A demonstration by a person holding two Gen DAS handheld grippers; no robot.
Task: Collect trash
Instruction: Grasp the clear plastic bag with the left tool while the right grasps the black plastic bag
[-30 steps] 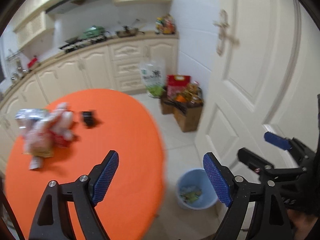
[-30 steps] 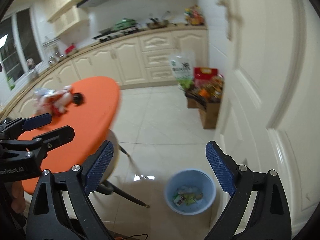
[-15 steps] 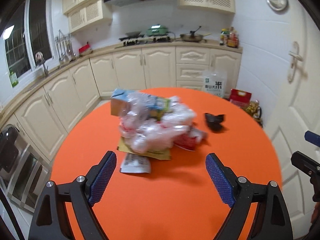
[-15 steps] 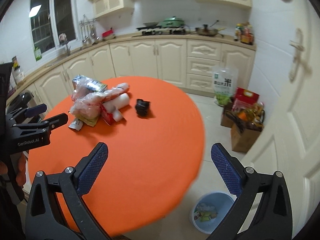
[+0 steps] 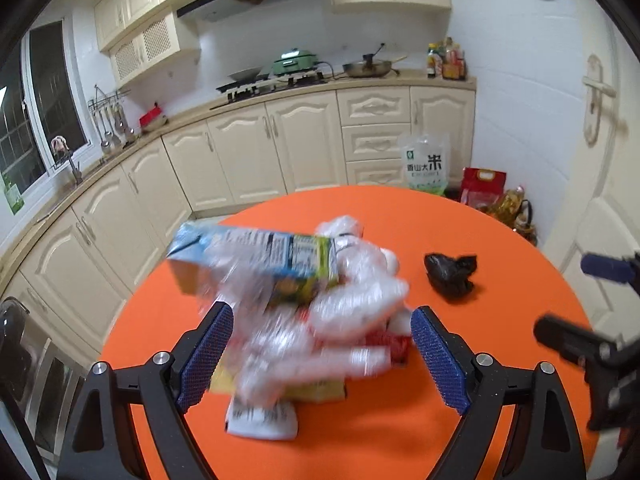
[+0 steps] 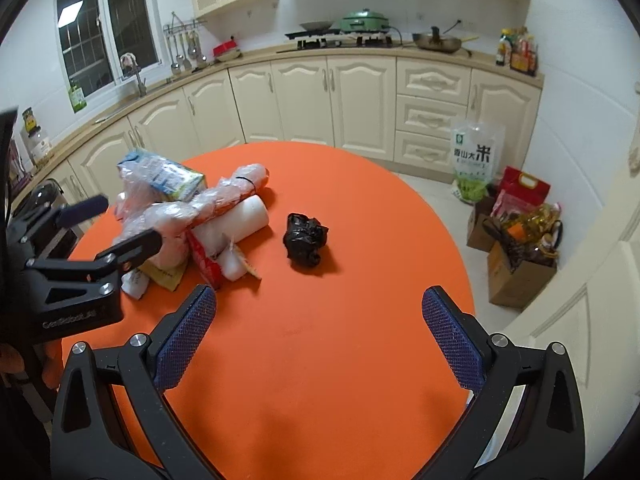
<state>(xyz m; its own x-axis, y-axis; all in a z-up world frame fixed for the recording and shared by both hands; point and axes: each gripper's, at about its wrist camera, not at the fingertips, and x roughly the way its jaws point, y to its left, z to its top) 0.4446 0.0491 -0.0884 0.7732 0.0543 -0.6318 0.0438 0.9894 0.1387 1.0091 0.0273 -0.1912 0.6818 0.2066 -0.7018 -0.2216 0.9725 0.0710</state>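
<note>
Both views have swung from floor and bin onto the table [image 5: 500, 248].

Left wrist: left gripper [image 5: 320, 356] spread wide, empty, close over trash pile [image 5: 320, 312]; carton [image 5: 256, 256] lies crosswise.

Right wrist: right gripper [image 6: 320, 344] released, farther back; black bag [image 6: 305, 240] straight ahead. Left is nearer the pile.

Cream cabinets [image 6: 304, 100] line white walls beside a dark window [image 6: 104, 20]
</note>
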